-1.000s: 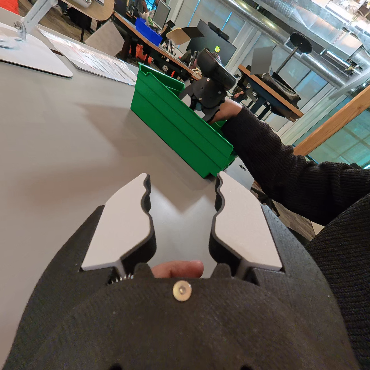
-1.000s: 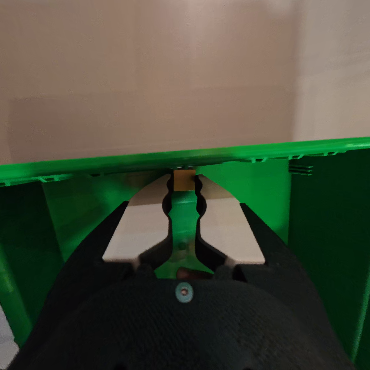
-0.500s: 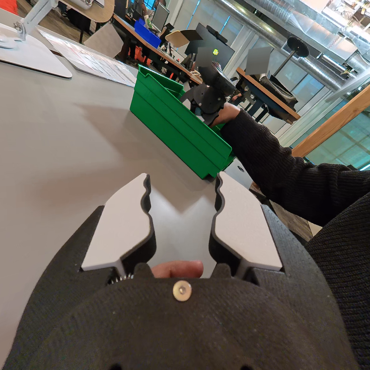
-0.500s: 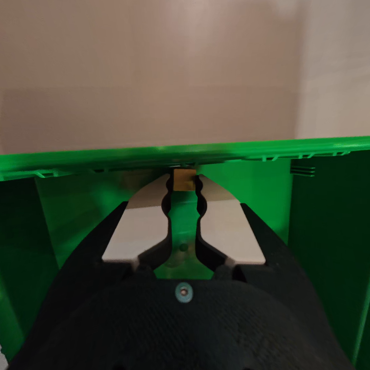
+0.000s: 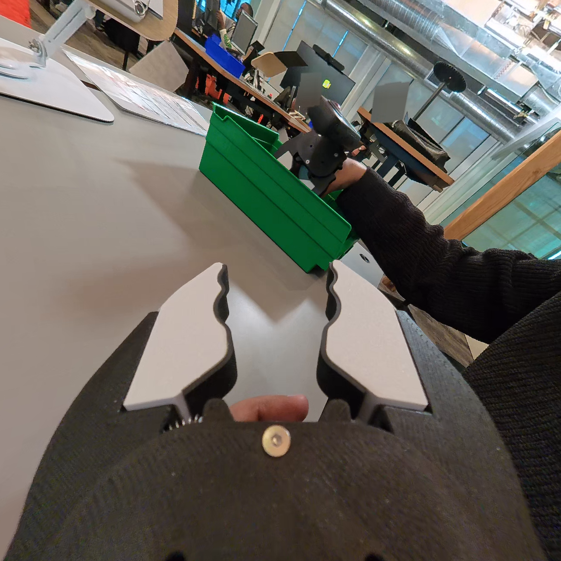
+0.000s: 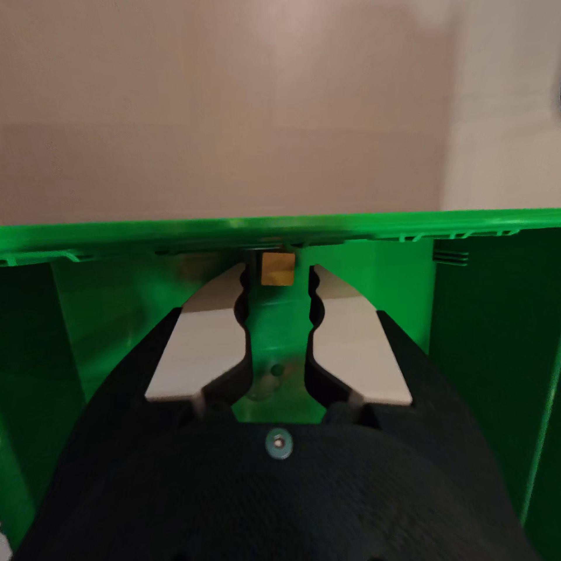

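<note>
Small yellow-brown cube (image 6: pixel 277 269), apparently wood though the blur leaves that unsure, sits deep inside the green plastic bin (image 6: pixel 273 226), against the foot of its far wall and just beyond the tips of the right gripper (image 6: pixel 277 268). That gripper's grey-faced jaws stand apart with clear green showing on both sides of the cube, so neither pad appears to touch it; it holds nothing. In the left wrist view the same right gripper (image 5: pixel 315 158), held by a hand (image 5: pixel 346 176) in a black knitted sleeve (image 5: pixel 425 258), dips over the bin's (image 5: pixel 267 194) rim, and the bin rests near the edge of a grey table (image 5: pixel 91 227). Left gripper (image 5: pixel 276 273) hovers low over bare table well short of the bin, jaws spread wide and empty, a fingertip (image 5: pixel 270 408) showing behind them. By its look the cube would be light, rigid and not fragile, with flat parallel faces that suit a pinch across two opposite sides; its smallness and its place tight to the wall leave little room, so a squeeze off-centre could let it twist or skid on the smooth plastic. At the table's far left lie a flat white monitor base (image 5: pixel 54 91) and a printed sheet (image 5: pixel 145 100).
</note>
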A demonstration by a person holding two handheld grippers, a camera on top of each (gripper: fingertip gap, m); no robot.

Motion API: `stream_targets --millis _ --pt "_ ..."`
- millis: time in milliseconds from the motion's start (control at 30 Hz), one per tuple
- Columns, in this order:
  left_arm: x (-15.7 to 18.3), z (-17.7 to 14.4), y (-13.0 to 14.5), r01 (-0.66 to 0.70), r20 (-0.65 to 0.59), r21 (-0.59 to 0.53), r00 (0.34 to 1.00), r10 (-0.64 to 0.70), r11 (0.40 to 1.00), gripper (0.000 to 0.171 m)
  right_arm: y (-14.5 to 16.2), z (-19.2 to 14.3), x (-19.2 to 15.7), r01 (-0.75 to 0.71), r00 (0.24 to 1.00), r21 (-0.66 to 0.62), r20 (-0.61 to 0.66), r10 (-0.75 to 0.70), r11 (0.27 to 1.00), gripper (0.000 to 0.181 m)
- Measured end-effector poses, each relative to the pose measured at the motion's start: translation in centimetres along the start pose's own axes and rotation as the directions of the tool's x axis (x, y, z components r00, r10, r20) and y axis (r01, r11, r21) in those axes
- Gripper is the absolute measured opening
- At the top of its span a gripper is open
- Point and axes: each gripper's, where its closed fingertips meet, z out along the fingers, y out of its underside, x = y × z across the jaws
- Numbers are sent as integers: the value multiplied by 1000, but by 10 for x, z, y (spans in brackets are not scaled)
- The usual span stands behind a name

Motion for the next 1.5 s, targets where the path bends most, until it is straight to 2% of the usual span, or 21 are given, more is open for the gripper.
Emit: stream_targets --millis 133,267,467,633,733,800,867,900,1000,1067,1167,1267,1367,1433,1500 --pt "1 -3 -3 -3 -4 10 1000 3 1000 63 -5 -19 4 -27 999 57 -41 30 998 40" --pt "2 -8 -10 -24 -2 25 1000 24 999 63 -30 -65 -1 -97 992 259 -57 116 961 38" --pt "3 -29 -28 -83 23 27 996 82 996 64 -83 -129 -51 -113 979 532 -84 185 839 42" --pt "-1 -76 -64 -223 137 31 967 217 974 67 -140 -150 -115 -115 978 683 -50 203 721 43" --pt "-15 -118 -92 -341 254 -10 909 332 940 70 -173 -150 -153 -199 974 758 83 210 621 43" --pt "-33 -147 -109 -426 322 -102 841 435 899 73 -192 -146 -173 -273 960 794 188 207 544 42" --pt "-58 -171 -122 -500 348 -250 753 559 829 74 -204 -135 -188 -341 940 792 269 211 507 43" --pt "-72 -180 -124 -525 319 -345 714 623 778 72 -208 -128 -194 -367 930 780 298 213 508 43" --pt "-120 -201 -107 -516 112 -642 668 735 567 63 -214 -104 -203 -378 926 729 297 234 571 43" --pt "-151 -207 -101 -497 8 -745 661 751 446 60 -216 -93 -206 -364 932 688 271 243 628 44" --pt "-186 -203 -96 -472 -106 -821 679 726 322 56 -223 -85 -210 -356 935 659 261 242 662 44" --pt "-215 -203 -86 -425 -208 -892 688 696 154 59 -231 -80 -216 -363 931 643 275 238 675 44" --pt "-238 -205 -77 -409 -306 -913 665 681 -11 52 -233 -72 -218 -367 930 623 272 249 690 43" --pt "-245 -204 -70 -399 -341 -915 673 657 -66 51 -233 -66 -219 -381 924 611 282 260 694 43" --pt "-250 -200 -66 -399 -362 -912 674 644 -95 50 -232 -62 -221 -399 916 601 300 267 692 43"
